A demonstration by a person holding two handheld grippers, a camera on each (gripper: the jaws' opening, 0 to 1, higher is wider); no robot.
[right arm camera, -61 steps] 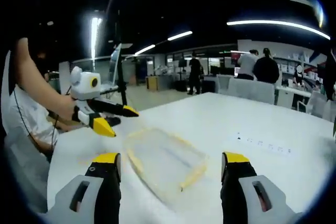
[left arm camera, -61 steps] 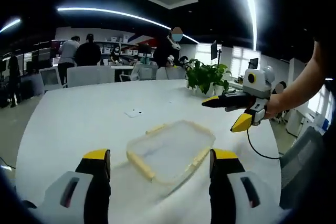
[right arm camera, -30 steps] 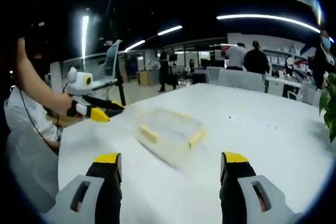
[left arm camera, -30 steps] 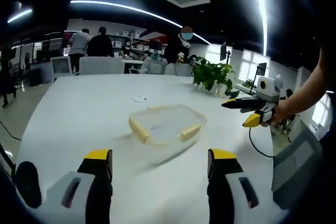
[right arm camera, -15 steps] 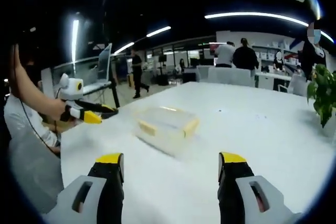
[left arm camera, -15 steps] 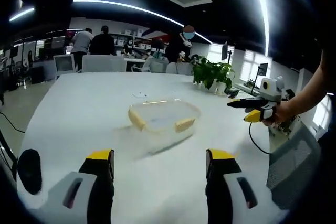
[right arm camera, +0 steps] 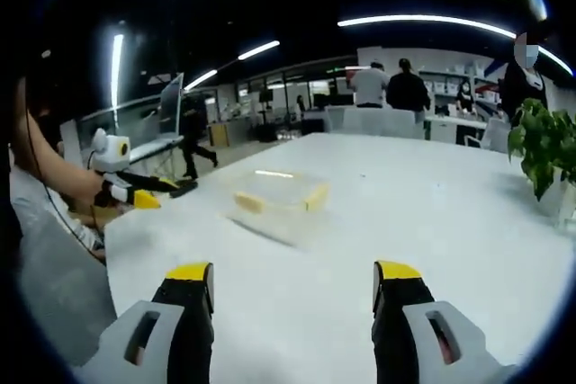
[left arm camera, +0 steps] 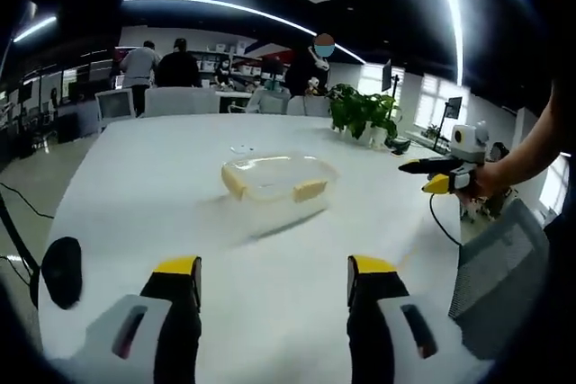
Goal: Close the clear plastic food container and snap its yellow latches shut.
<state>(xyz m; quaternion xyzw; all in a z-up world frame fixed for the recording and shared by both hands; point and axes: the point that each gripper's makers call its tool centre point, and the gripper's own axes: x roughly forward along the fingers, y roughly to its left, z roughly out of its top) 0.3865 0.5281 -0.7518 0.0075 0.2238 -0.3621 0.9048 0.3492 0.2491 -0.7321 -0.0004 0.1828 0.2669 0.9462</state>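
A clear plastic food container [left arm camera: 274, 179] with yellow latches sits with its lid on, on the white table [left arm camera: 162, 186]; it also lies mid-table as the container [right arm camera: 277, 199]. My left gripper [left arm camera: 273, 278] is open, well short of it, with nothing between its jaws. My right gripper [right arm camera: 292, 283] is open too, far back from the box. The right gripper [left arm camera: 438, 175] appears at the right, held in a hand. The left gripper [right arm camera: 135, 191] appears at the left, held by a person's arm.
A potted plant [left arm camera: 362, 116] stands behind the container, also seen as the plant [right arm camera: 542, 152] at the right. A black object [left arm camera: 61, 272] lies near the table's left edge. Chairs [left arm camera: 178, 102] and several people [left arm camera: 160, 67] are beyond the table.
Both grippers have pulled back from the container, which now looks smaller and farther away in both views. The container stays closed on the table.
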